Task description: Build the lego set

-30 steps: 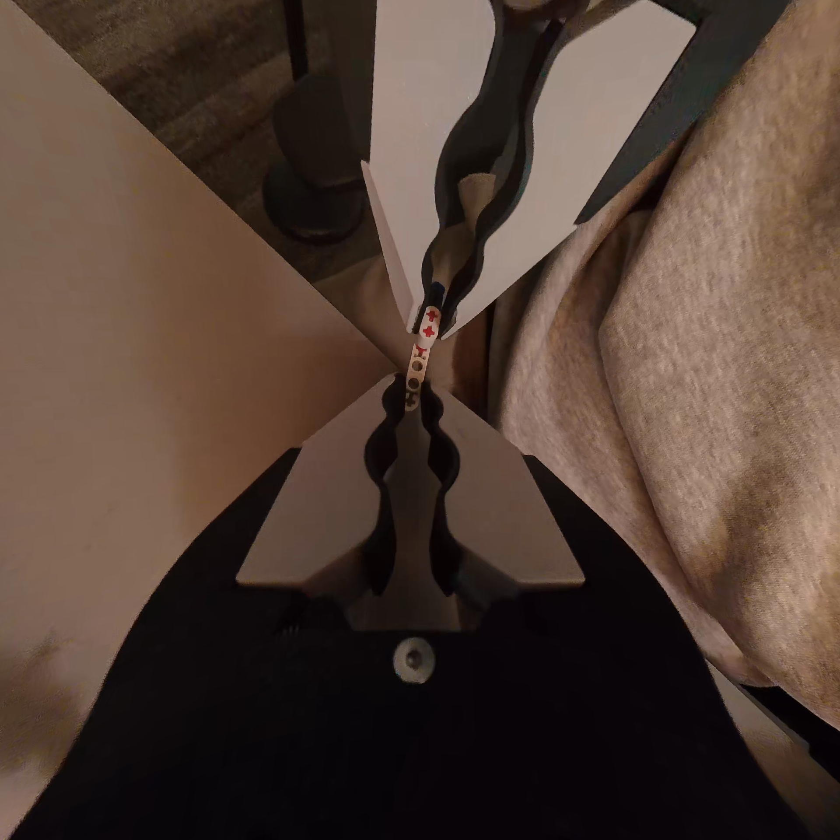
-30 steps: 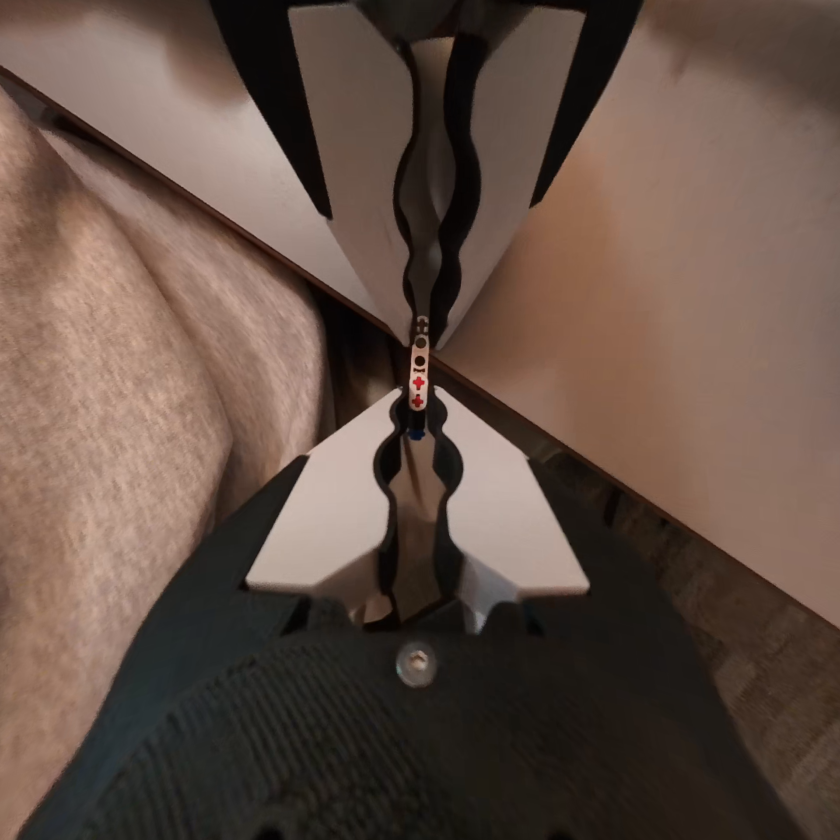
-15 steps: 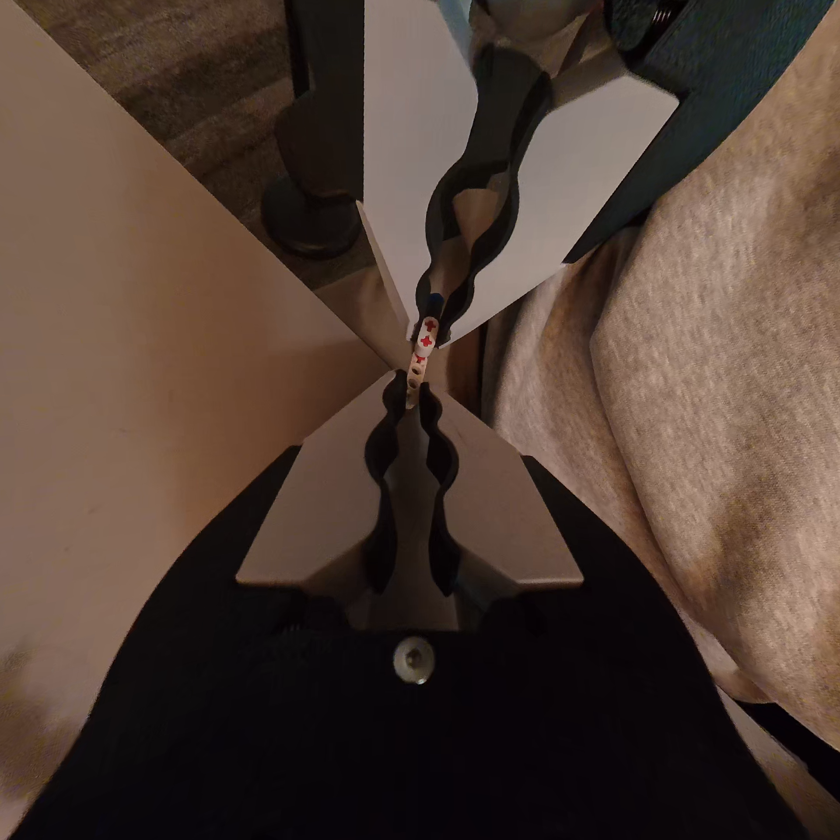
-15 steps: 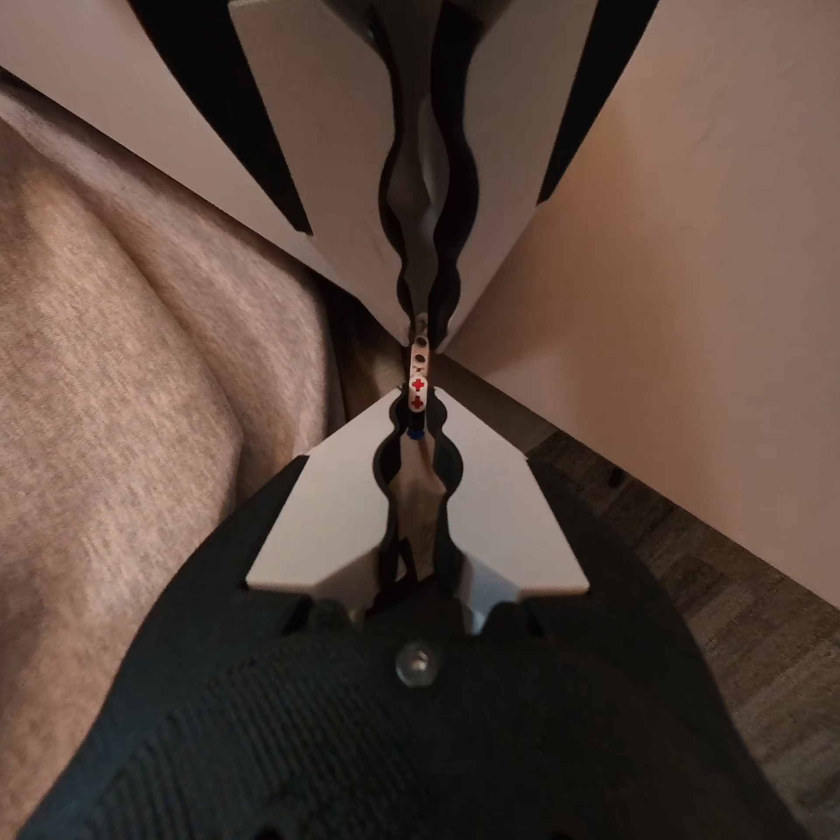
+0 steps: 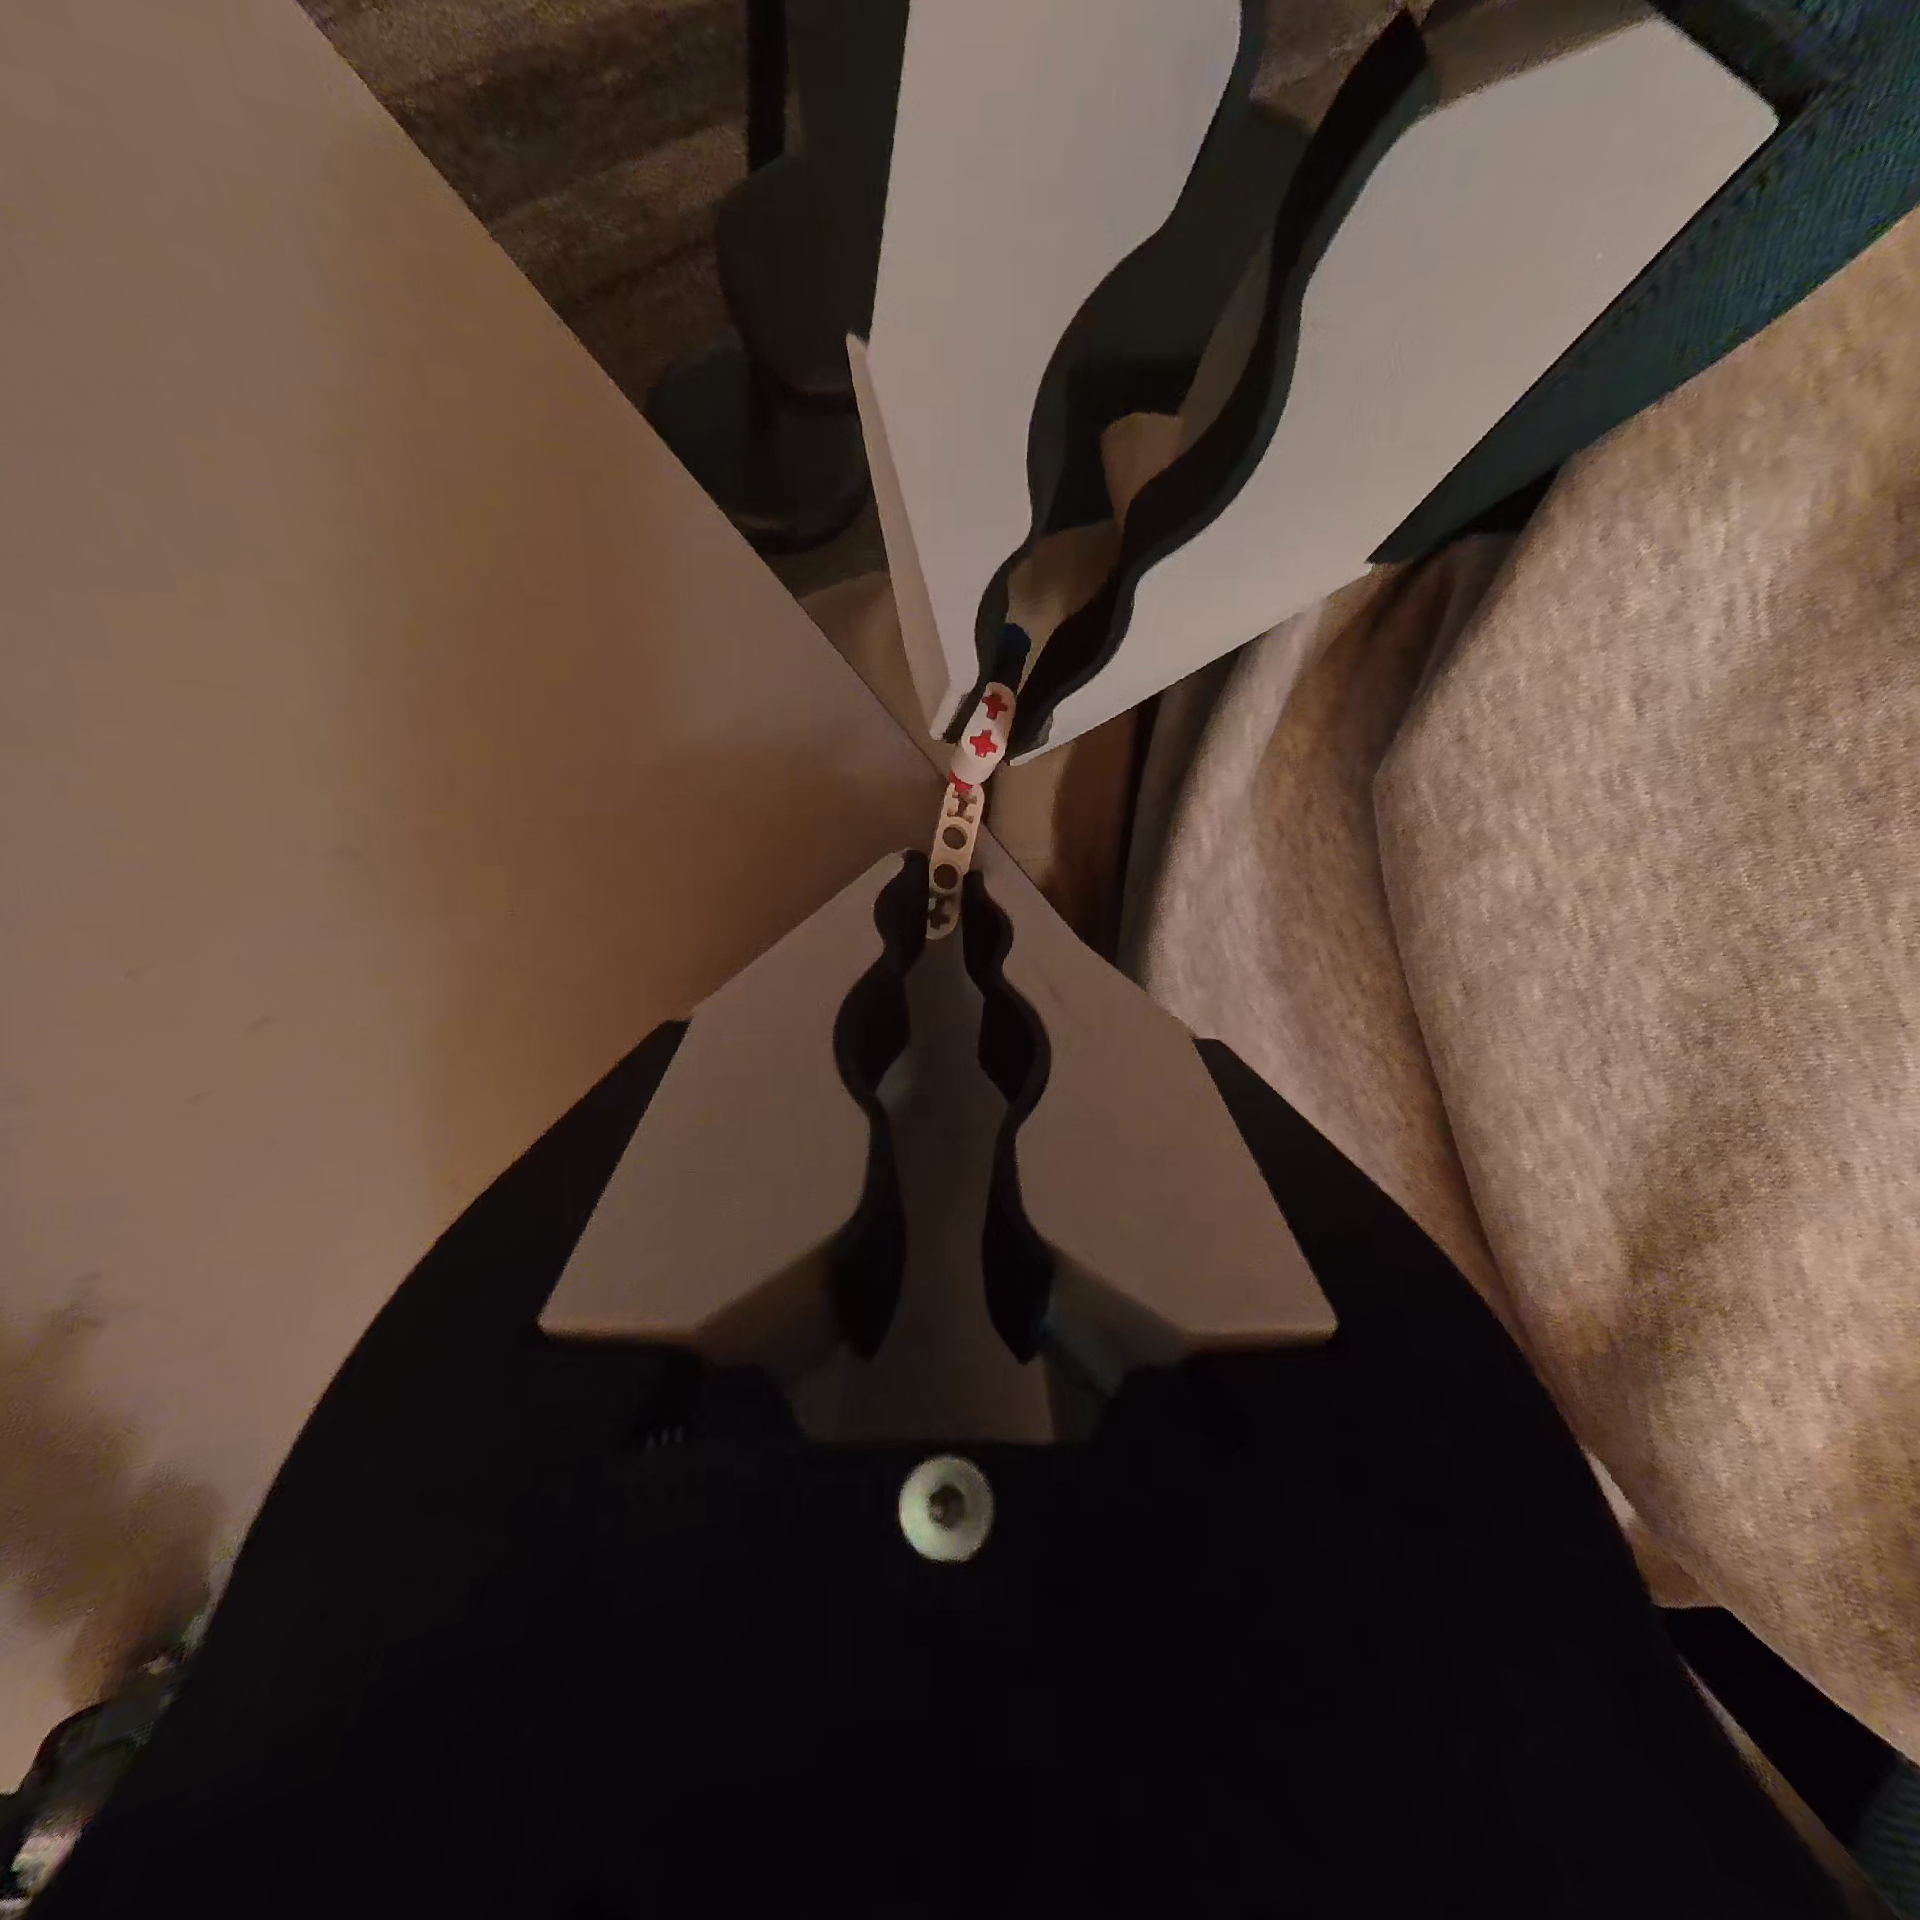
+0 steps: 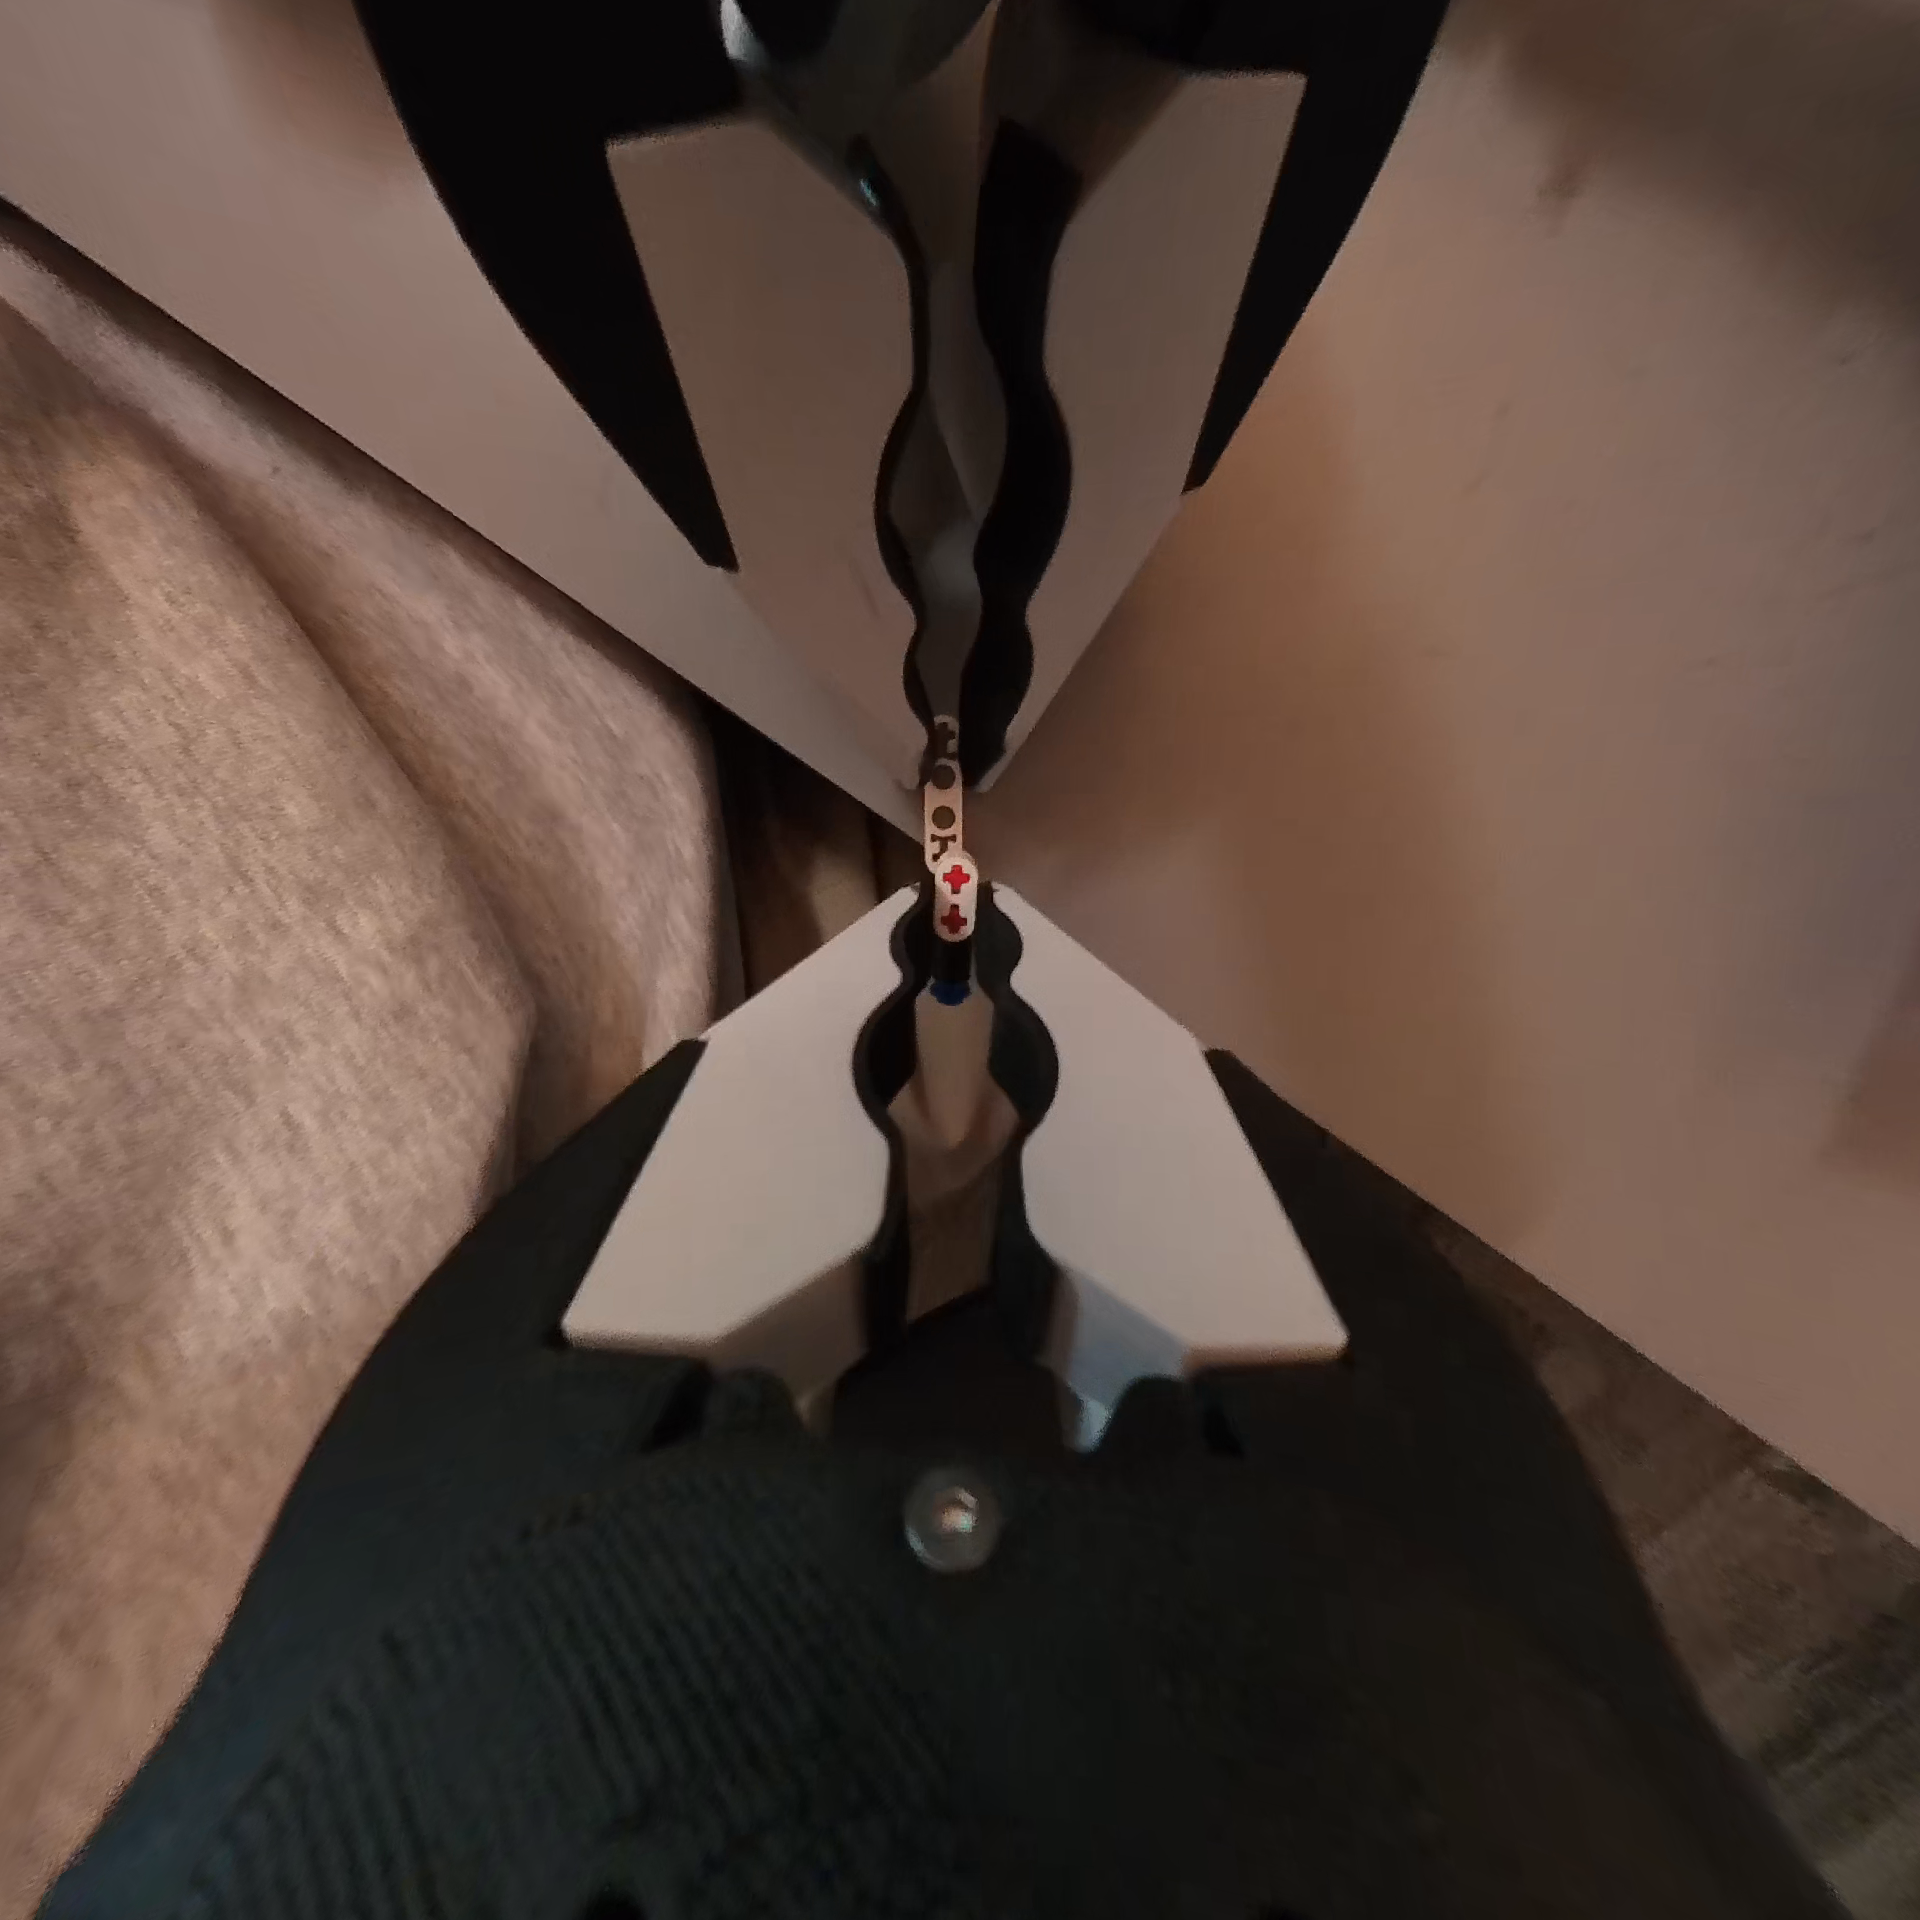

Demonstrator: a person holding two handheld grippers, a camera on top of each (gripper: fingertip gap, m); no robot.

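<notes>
In the left wrist view my left gripper (image 5: pixel 940 881) is shut on a thin pale beam with holes (image 5: pixel 956 831). My right gripper (image 5: pixel 989 717) comes in from above, tip to tip with it, shut on a short white piece with two red cross axles (image 5: pixel 982 740). The two pieces meet end to end between the grippers. In the right wrist view my right gripper (image 6: pixel 951 906) grips the white piece (image 6: pixel 956 881), with a blue pin (image 6: pixel 948 994) behind it. The left gripper (image 6: pixel 948 767) holds the beam (image 6: pixel 943 816) from above.
Both grippers hang past the edge of a beige table (image 5: pixel 312 623), which also shows in the right wrist view (image 6: pixel 1507 727). A person's grey trousers (image 5: pixel 1558 935) lie close beside them. A dark post and its foot (image 5: pixel 769 416) stand on the carpet (image 6: pixel 1714 1403) below. My two grippers' fingertips are within a few centimetres of each other.
The right gripper tilted a little and swung back. Both grippers stay shut on their pieces, which remain end to end. The table edge has shifted slightly in the right wrist view.
</notes>
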